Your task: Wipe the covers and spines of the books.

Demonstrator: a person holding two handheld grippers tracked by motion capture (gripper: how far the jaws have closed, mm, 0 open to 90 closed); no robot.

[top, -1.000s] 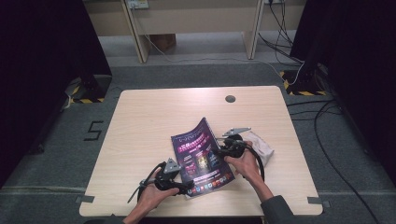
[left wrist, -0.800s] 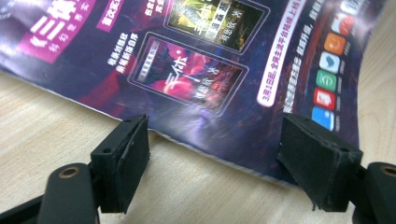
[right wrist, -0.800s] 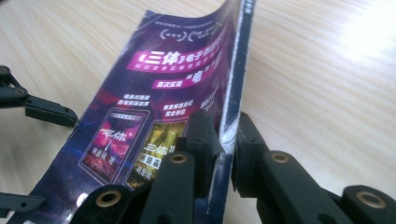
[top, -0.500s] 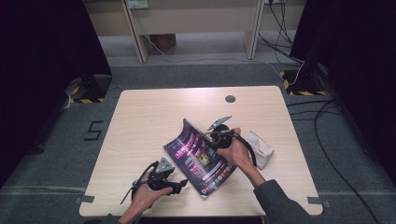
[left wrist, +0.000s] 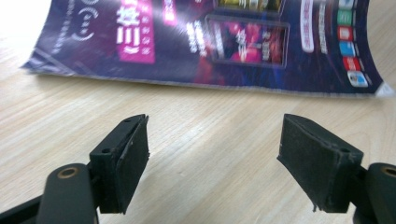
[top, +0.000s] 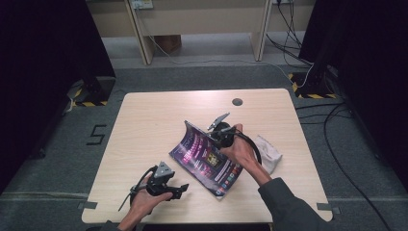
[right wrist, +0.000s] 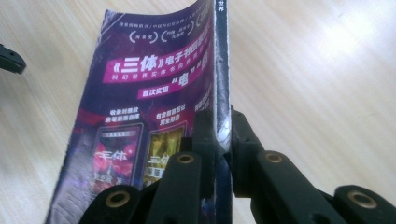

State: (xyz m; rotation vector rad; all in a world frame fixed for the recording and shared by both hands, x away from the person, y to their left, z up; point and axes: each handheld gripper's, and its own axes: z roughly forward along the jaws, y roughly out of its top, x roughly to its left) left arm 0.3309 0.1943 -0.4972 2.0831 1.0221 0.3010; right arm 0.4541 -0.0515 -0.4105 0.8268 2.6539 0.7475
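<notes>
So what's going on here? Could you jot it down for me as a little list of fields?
Surface: wooden table
Main item: purple magazine, one edge lifted off the table, opposite edge resting on it
Right gripper: jaws clamped on the magazine's raised edge
Left gripper: jaws apart, nothing between them, beside the magazine's near edge without touching it
Also on table: white packet to the right of the magazine
Table detail: dark round hole near the far edge
</notes>
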